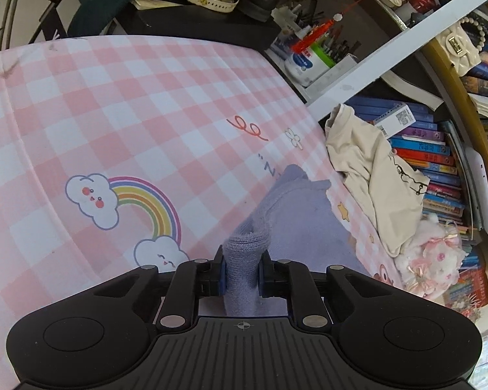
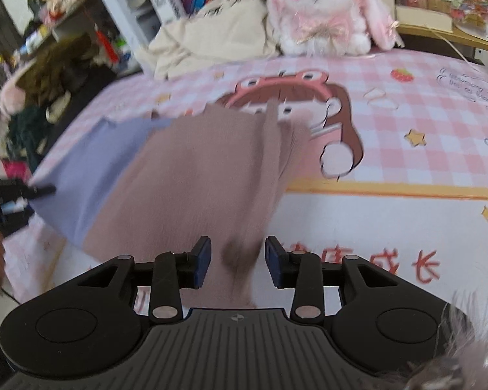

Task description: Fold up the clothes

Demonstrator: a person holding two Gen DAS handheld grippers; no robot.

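A soft knit garment, lavender [image 1: 302,221] on one side and dusty brown-pink [image 2: 195,178] on the other, lies on a pink checked cartoon bed cover [image 1: 114,113]. My left gripper [image 1: 242,269] is shut on a bunched lavender edge, which stands up between its pads. In the right wrist view, that gripper [image 2: 13,195] shows at the far left, holding the lavender corner. My right gripper [image 2: 237,261] is open, and a blurred fold of the brown-pink cloth runs through the gap between its fingers [image 2: 201,260]. The garment is raised off the cover [image 2: 406,113].
A crumpled cream T-shirt [image 1: 367,169] [image 2: 211,39] lies at the bed's edge against stacked books [image 1: 432,156]. A white and pink plush rabbit [image 2: 322,9] sits beside it. Dark clothes and a black case [image 1: 195,26] crowd the far end, with cluttered shelves behind.
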